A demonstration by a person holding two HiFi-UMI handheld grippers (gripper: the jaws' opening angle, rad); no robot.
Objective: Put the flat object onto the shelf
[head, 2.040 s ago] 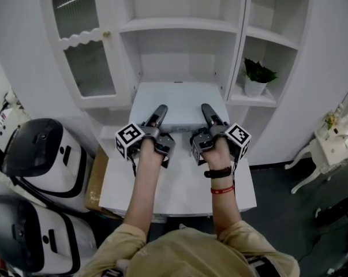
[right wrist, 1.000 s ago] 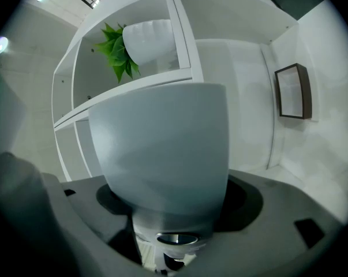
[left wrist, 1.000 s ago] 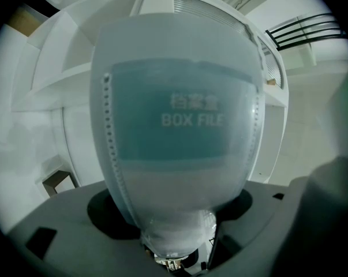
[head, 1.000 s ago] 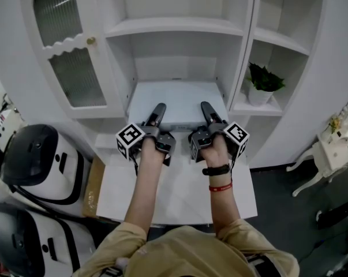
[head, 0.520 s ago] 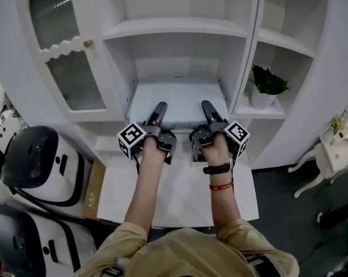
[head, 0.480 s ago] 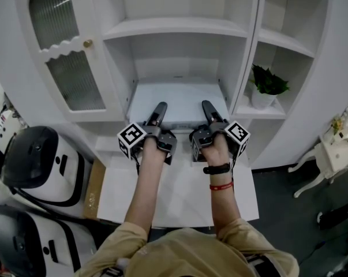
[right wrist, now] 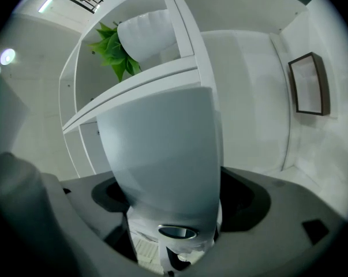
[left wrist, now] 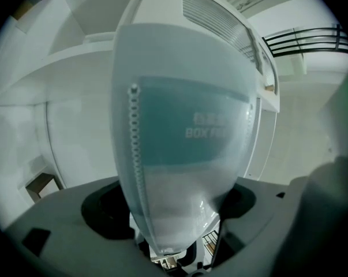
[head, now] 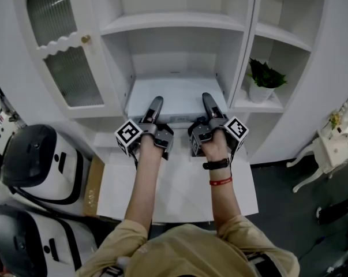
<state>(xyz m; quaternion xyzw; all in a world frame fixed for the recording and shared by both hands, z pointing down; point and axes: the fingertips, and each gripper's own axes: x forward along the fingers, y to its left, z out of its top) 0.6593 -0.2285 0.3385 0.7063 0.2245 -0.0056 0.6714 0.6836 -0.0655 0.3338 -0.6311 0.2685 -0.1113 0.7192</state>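
The flat object is a thin white box (head: 177,91) lying flat on the floor of the cabinet's lower middle compartment. Its front edge points toward me. My left gripper (head: 155,104) reaches over the box's front left part and my right gripper (head: 207,100) over its front right part. Each has its top finger lying on the lid. Both sets of jaws are opening with the box still between them. Edge-on, the box (left wrist: 185,154) fills the left gripper view, and the box (right wrist: 162,160) does the same in the right gripper view. The lower fingers are hidden.
A potted plant (head: 264,77) stands in the right-hand compartment. A glass cabinet door (head: 64,56) is on the left and an upper shelf (head: 174,21) is above the box. A white table (head: 179,195) lies under my arms. Two black-and-white machines (head: 38,154) sit on the floor at left.
Both grippers and the box have edged slightly farther into the compartment. The head view has shifted a little.
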